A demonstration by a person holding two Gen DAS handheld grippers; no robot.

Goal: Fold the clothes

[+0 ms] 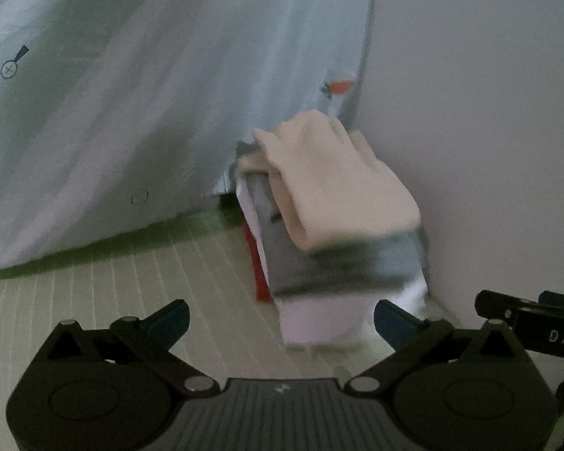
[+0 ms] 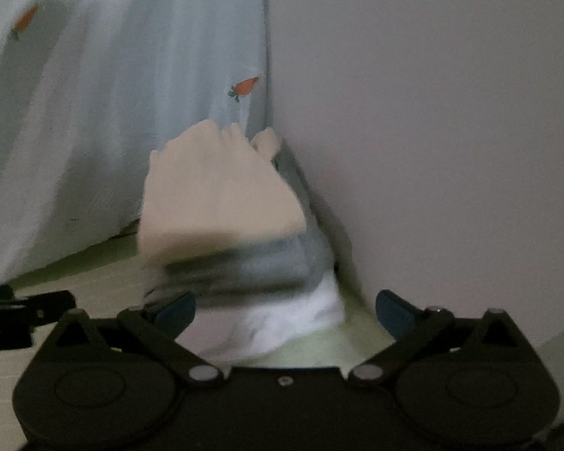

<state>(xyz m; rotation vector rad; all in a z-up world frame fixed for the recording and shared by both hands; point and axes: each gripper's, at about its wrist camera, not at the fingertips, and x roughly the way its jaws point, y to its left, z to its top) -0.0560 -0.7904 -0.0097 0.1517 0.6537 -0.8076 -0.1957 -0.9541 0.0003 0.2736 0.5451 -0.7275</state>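
A stack of folded clothes stands in the corner against the wall: a cream garment [image 1: 334, 184] [image 2: 214, 195] on top, a grey-blue one [image 1: 338, 263] [image 2: 259, 267] under it, a white one [image 1: 319, 319] [image 2: 274, 323] at the bottom, and a red edge [image 1: 257, 267] on its left side. My left gripper [image 1: 282, 317] is open and empty, just short of the stack. My right gripper [image 2: 285, 308] is open and empty, its fingers either side of the white garment's near end. The right gripper's side shows at the left wrist view's right edge [image 1: 530, 319].
A pale blue sheet with small carrot prints [image 1: 150, 94] [image 2: 112, 94] hangs on the left behind the stack. A plain white wall [image 1: 470, 112] [image 2: 432, 112] stands on the right. The floor is a pale green lined mat [image 1: 131, 293] [image 2: 94, 282].
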